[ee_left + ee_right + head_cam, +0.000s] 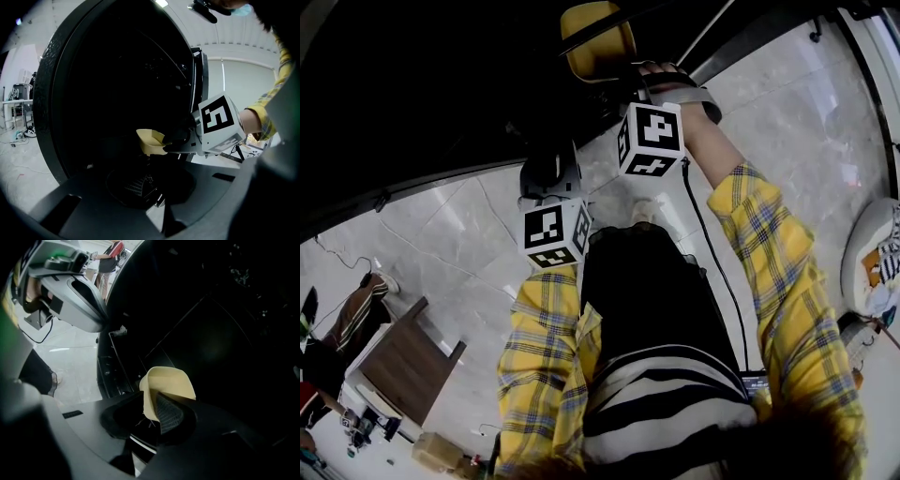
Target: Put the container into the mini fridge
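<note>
A pale yellow container is pinched by its rim in my right gripper, which is shut on it. It hangs at the dark mouth of the black mini fridge. In the right gripper view the container stands up from between the jaws of the right gripper, against the fridge's black inside. The left gripper view shows the container, the right gripper and the fridge. My left gripper hovers just below the opening. Its jaws look shut with nothing between them.
The fridge's open door with inner racks stands to the left of the opening. On the marble floor are a brown wooden table at lower left and a white round object at right. A black cable trails from the right gripper.
</note>
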A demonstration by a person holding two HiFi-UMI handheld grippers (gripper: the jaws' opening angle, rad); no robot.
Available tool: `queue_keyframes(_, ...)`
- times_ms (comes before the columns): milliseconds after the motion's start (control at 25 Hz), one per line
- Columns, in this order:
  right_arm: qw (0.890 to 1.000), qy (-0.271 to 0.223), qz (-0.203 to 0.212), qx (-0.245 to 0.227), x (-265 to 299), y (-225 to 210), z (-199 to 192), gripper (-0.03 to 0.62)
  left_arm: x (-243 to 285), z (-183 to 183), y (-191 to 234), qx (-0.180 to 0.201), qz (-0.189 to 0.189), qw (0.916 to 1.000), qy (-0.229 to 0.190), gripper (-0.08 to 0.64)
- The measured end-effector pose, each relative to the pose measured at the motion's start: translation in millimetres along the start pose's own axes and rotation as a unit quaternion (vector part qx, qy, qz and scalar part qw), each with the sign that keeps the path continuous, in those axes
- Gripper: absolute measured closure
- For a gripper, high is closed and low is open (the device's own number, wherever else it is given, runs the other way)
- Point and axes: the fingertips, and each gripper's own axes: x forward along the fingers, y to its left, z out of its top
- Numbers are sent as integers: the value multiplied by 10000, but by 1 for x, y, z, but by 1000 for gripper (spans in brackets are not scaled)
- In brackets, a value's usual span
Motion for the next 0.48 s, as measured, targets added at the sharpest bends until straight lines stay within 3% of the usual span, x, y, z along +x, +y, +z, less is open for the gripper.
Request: queue_keyframes(480,9973,-183,-128,706,-54,15,1,540,-16,15,-2,-29,-56,10000,-63,529)
